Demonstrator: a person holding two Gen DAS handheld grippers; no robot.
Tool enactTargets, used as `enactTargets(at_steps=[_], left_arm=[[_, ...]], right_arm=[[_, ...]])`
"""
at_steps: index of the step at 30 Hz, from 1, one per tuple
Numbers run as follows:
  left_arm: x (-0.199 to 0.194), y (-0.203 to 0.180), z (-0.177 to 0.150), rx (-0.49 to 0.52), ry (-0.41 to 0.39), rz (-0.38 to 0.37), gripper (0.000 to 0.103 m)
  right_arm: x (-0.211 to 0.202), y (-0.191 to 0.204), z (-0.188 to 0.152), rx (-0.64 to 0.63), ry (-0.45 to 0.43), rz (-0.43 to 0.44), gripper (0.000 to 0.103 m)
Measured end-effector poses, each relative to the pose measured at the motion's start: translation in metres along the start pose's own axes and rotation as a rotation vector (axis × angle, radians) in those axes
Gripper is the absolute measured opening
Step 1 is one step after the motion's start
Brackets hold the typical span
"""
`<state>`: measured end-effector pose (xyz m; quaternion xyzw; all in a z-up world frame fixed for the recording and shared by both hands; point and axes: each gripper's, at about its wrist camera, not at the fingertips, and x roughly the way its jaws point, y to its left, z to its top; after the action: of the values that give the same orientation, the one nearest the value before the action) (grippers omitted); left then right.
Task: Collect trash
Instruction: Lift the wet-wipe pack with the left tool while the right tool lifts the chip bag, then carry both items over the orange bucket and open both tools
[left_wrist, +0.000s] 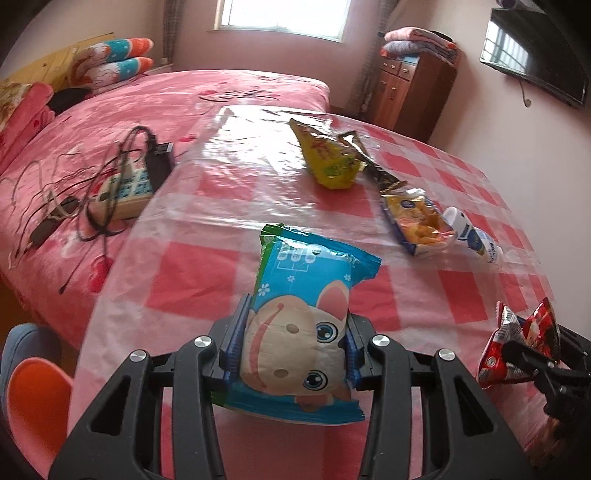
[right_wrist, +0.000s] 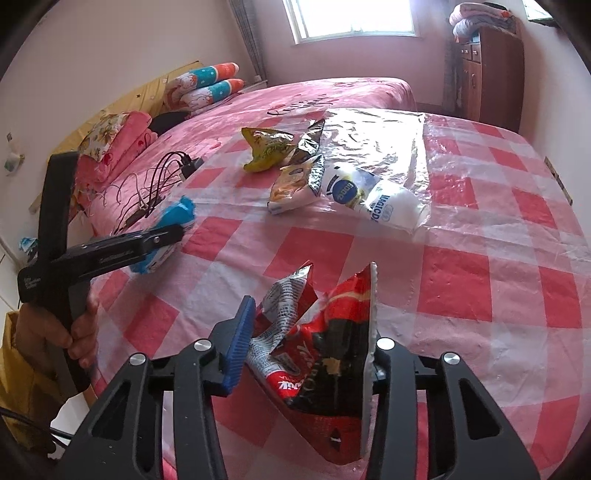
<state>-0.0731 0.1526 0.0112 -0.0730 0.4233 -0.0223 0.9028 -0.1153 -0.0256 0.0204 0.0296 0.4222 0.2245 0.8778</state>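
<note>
Four wrappers lie toward the bed's far edge, ahead of both claws, nearer the right claw (right_wrist: 306, 345), which grips a red wrapper (right_wrist: 325, 354), while the left claw (left_wrist: 293, 345) grips a blue packet (left_wrist: 306, 314).

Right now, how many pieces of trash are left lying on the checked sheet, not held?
4, clustered together: yellow bag, dark foil wrapper, orange snack packet, white wrapper. More may be hidden.

Ahead of your left gripper (left_wrist: 293, 354) the checked cloth (left_wrist: 207, 273) lies bare; wrappers crowd ahead-right: yellow bag (left_wrist: 328, 158), orange packet (left_wrist: 417, 225), white tube (left_wrist: 472, 236). Cables (left_wrist: 107, 184) block the far left.
</note>
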Motion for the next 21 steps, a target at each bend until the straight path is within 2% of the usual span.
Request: enactTargets(at_steps=[12, 21], left_arm=[[-0.036, 0.037, -0.011, -0.056, -0.052, 0.111, 0.044], [-0.070, 0.089, -0.032, -0.151, -0.077, 0.189, 0.044]], right_arm=[[-0.002, 0.018, 0.008, -0.033, -0.006, 0.008, 0.042], [0.000, 0.050, 0.027, -0.053, -0.005, 0.121, 0.042]])
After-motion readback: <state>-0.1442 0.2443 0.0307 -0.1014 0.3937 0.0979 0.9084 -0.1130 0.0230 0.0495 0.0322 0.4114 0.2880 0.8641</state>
